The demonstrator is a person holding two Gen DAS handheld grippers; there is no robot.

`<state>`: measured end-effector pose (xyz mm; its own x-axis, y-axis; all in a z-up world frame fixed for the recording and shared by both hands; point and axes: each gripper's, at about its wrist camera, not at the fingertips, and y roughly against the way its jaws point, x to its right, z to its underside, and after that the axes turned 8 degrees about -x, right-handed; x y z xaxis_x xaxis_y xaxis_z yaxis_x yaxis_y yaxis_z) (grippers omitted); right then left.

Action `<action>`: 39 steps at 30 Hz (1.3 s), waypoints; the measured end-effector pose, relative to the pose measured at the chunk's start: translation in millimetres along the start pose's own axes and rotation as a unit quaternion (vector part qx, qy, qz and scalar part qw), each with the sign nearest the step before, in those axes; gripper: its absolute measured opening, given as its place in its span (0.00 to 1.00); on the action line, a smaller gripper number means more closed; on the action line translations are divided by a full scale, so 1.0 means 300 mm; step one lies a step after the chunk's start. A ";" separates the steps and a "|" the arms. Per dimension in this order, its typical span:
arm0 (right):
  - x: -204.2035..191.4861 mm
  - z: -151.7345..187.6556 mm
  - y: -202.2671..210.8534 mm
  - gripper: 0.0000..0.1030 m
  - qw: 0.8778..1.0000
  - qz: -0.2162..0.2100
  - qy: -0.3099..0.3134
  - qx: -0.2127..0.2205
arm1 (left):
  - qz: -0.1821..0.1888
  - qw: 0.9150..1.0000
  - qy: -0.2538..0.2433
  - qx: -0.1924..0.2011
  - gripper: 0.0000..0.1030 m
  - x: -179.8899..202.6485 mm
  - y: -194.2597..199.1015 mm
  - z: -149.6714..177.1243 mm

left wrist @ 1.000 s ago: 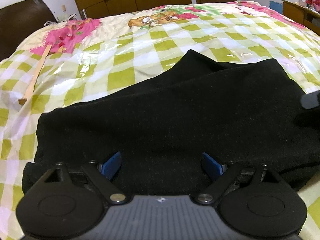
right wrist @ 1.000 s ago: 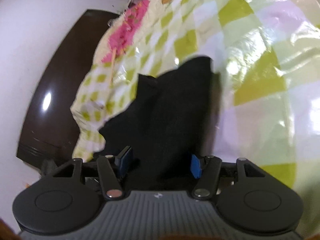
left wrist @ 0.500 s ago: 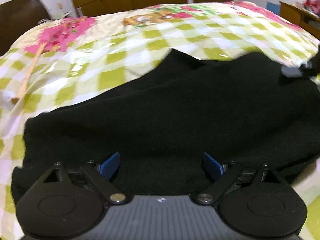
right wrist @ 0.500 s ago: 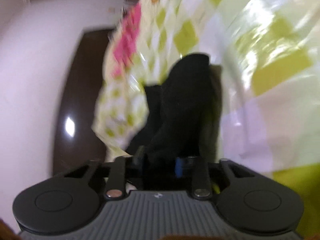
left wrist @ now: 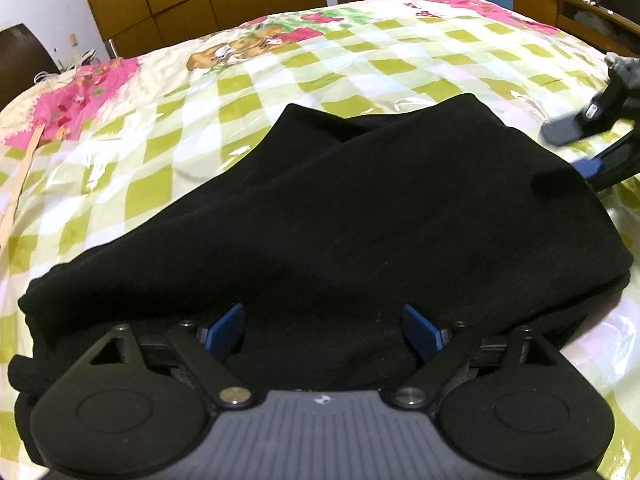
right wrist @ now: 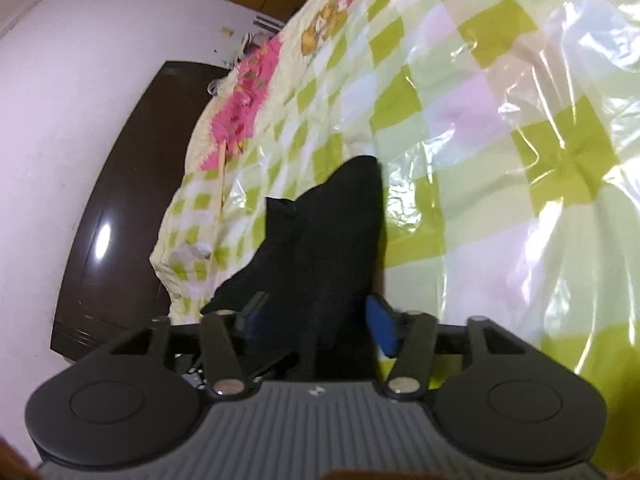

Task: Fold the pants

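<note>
Just ahead of the left claw (left wrist: 324,330), spilling out from between its blue pads, the black pants (left wrist: 340,216) lie in a folded heap on the checked bedspread (left wrist: 360,68), which is covered by a clear plastic sheet. This claw stands spread wide over the near edge of the cloth, its pads apart and pressing on nothing, so it seems to be hovering to steady or smooth the fold rather than to lift it. Off to its far right, at the end of the pants, the right claw (right wrist: 316,316) reaches in; seen from its own camera, a ridge of black fabric runs between its pads, yet the jaws are opening and the pads sit clear of the cloth on both sides, which reads as a release after laying that end down. The pants probably rest doubled so that one more fold would finish them, though the layers are too dark to count. Beyond and to the left of the left claw a thin wooden stick (left wrist: 18,184) lies on the bedspread, well apart from the pants. No brand, label or legible writing shows on the pants or claws; only cartoon prints on the bedspread.
</note>
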<state>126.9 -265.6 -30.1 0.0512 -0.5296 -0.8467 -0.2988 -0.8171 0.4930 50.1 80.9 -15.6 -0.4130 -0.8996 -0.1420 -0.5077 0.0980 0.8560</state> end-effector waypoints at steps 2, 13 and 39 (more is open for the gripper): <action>0.002 -0.022 -0.061 0.57 0.999 0.028 0.023 -0.027 | 0.001 1.000 0.002 -0.002 0.97 0.001 -0.005 -0.003; -0.025 -0.041 -0.194 0.66 0.995 -0.030 0.046 -0.079 | 0.002 1.000 0.001 -0.007 1.00 0.004 -0.020 -0.008; -0.415 -0.106 0.029 0.34 0.993 0.036 -0.106 -0.036 | 0.019 0.998 0.030 0.060 0.97 -0.068 0.105 0.155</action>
<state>148.3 -214.1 86.0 -0.1711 -0.5332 -0.8285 -0.2260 -0.7972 0.5597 7.4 122.0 -9.0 -0.3894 -0.9179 -0.0763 -0.5806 0.1803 0.7940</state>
